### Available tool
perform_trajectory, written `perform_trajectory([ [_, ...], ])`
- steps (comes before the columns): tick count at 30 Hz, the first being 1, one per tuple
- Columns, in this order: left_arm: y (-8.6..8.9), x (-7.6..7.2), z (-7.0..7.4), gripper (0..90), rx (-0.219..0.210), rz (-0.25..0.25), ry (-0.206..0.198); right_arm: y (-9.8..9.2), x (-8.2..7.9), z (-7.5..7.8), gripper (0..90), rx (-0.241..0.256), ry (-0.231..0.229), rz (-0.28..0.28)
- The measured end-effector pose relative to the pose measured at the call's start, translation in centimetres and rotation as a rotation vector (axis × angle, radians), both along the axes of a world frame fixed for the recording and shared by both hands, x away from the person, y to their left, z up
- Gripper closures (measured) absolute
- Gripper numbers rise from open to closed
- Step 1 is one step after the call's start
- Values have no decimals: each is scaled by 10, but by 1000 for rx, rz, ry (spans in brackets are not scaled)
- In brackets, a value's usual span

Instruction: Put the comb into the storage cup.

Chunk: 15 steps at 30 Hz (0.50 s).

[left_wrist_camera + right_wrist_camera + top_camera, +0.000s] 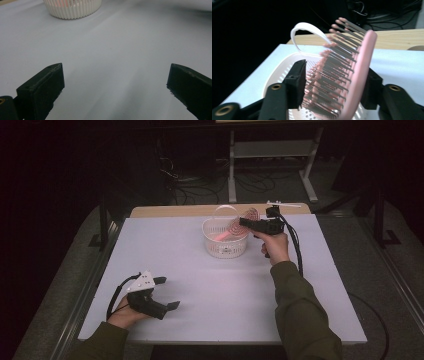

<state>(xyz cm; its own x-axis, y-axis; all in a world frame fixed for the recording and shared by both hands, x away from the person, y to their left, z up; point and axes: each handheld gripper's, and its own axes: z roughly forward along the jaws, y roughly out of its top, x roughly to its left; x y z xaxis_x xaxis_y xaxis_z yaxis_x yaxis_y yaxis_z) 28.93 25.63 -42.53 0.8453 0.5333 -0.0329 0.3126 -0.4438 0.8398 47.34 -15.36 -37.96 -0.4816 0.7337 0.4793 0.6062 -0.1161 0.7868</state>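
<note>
Fingers: we see the right gripper (332,85) pinching the pink hairbrush (352,82), one black finger (297,82) on the bristle side and the other pressed to the brush's back; the left gripper (115,92) has its fingers spread wide, nothing but bare table between them.
Table: we have a white table (200,285) as the stage, with a strip of wood-coloured board showing along its far edge.
Right arm: we follow a dark green sleeve (300,315) up from the bottom edge to the right gripper (243,222), which sits at the basket's right rim.
Left gripper: we find it low on the near left of the table (167,292), in the person's hand, well apart from the basket.
Basket: we spot the white slotted basket (225,245) at the middle far side, its handle standing upright.
Hairbrush: we see the hairbrush (235,227) tilted, head raised above the rim, handle pointing down inside the basket.
</note>
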Motion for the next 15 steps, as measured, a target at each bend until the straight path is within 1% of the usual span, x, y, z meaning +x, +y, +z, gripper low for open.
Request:
perform_trajectory([
  [1, 0, 0, 0, 8, 1, 1, -1, -1, -1, 1, 416, -13, -9, -12],
  [3, -1, 1, 1, 8, 1, 2, -3, -2, -2, 4, 375, -11, -23, -17],
  [4, -1, 1, 1, 8, 0, 1, -4, -2, -3, 5, 353, -20, -33, -16],
  [7, -2, 1, 0, 8, 5, 2, -1, -3, -6, 10, 294, -69, -62, -12],
  [9, -1, 1, 0, 8, 5, 6, 0, -4, -8, 12, 265, -98, -78, -20],
  [11, 0, 2, 0, 8, 4, 6, 0, -6, -9, 14, 248, -109, -84, -22],
  [15, 0, 2, 0, 8, 1, 2, -1, -10, -14, 18, 211, -158, -96, -32],
])
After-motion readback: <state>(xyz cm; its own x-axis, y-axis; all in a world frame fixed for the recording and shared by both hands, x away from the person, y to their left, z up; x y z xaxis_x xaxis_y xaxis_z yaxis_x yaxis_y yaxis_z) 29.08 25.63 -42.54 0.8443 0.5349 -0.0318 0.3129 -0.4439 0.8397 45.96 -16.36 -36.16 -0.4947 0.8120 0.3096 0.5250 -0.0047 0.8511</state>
